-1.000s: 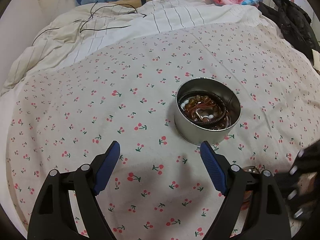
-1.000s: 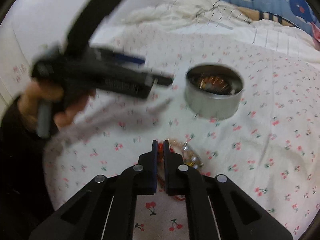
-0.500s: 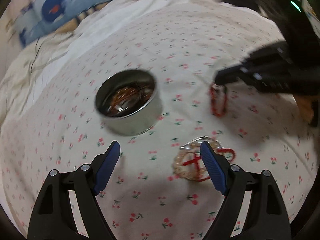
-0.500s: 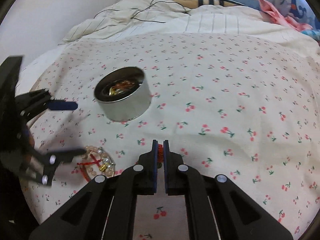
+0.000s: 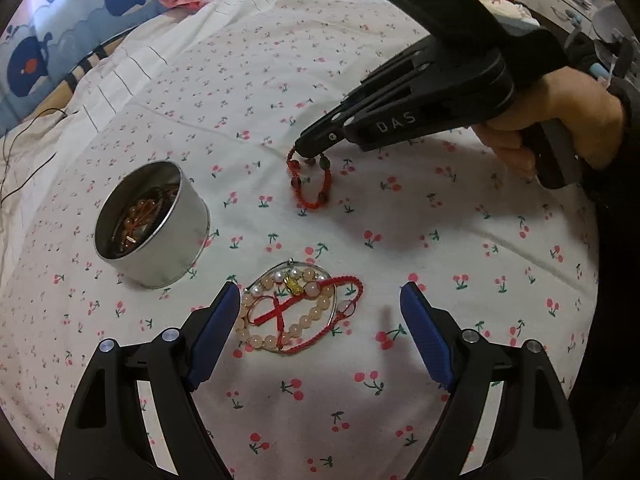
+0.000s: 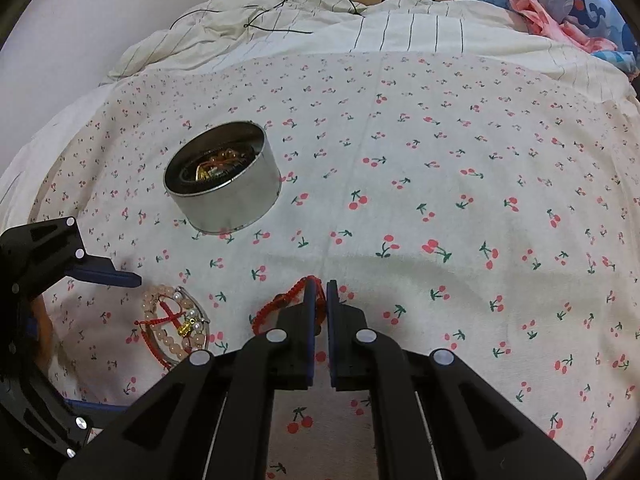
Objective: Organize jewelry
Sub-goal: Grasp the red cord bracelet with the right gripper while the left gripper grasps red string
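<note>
A round silver tin [image 5: 154, 224] [image 6: 224, 178] holding several bracelets sits on the cherry-print bedsheet. My right gripper [image 6: 319, 292] [image 5: 308, 156] is shut on a red cord bracelet [image 5: 310, 182] [image 6: 280, 304] with dark beads, which hangs just above the sheet to the right of the tin. A pile of pale pink bead, pearl, red cord and thin metal bracelets [image 5: 298, 308] [image 6: 176, 326] lies near the tin. My left gripper [image 5: 320, 332] is open, low over this pile, its left finger [image 5: 212, 332] beside the beads.
A striped cream quilt [image 6: 360, 32] with a thin black cable [image 6: 276, 12] lies beyond the sheet. Whale-print pillows [image 5: 48, 40] and a pink cloth [image 6: 556, 20] are at the head of the bed. Dark clothing lies at the far right edge.
The left gripper has swung right from facing the tin to hover over the bracelet pile. The right gripper, still shut, has lifted the red cord bracelet and carried it away from the pile.
</note>
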The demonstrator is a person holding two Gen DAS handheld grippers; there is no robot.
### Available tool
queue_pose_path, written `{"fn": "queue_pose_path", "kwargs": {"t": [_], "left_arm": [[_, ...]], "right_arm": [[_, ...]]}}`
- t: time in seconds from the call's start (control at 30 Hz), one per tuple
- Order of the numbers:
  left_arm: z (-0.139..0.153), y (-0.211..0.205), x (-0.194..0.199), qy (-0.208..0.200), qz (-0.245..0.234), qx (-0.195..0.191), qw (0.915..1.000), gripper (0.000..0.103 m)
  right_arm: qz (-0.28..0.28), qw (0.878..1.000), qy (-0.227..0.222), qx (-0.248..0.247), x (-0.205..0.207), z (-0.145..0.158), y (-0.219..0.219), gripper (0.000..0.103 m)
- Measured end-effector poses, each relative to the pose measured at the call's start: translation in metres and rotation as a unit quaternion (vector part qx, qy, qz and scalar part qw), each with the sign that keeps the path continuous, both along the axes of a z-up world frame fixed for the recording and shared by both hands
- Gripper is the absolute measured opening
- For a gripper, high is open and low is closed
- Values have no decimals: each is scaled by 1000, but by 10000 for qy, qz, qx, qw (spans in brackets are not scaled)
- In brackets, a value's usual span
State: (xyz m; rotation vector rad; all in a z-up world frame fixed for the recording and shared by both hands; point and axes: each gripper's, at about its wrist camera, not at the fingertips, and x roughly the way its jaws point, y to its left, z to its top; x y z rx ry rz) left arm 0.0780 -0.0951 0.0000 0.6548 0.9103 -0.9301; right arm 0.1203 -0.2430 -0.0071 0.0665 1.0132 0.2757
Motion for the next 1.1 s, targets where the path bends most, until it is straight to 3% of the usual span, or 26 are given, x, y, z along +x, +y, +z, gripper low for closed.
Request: {"fn": "queue_pose_path", "kwargs": {"t": [0.2, 0.4, 0.63, 0.93, 0.97, 1.0, 1.1], "left_arm": [[0, 9, 20, 11, 420, -28, 9991, 78], [-15, 11, 31, -13, 675, 337, 9971, 78], [-8, 16, 31, 222, 516, 240, 9981, 26], [-16, 8, 16, 183, 191, 461, 9986, 25], [-15, 8, 16, 222, 177, 436, 9986, 21], [-15, 8, 17, 254, 170, 429, 9986, 7], [-12, 8, 20, 287, 184, 331, 9989, 2]], "right_arm": [[23, 9999, 94, -122, 0, -4, 2, 6], [46, 9995, 166, -246, 1, -8, 6, 6], [66, 9994, 211, -263, 2, -10, 7, 7], [90, 9993, 235, -268, 2, -11, 8, 7], [92, 9993, 236, -272, 2, -11, 8, 7], [95, 9993, 238, -275, 2, -11, 8, 7], [95, 9993, 249, -273, 2, -12, 8, 8]]}}
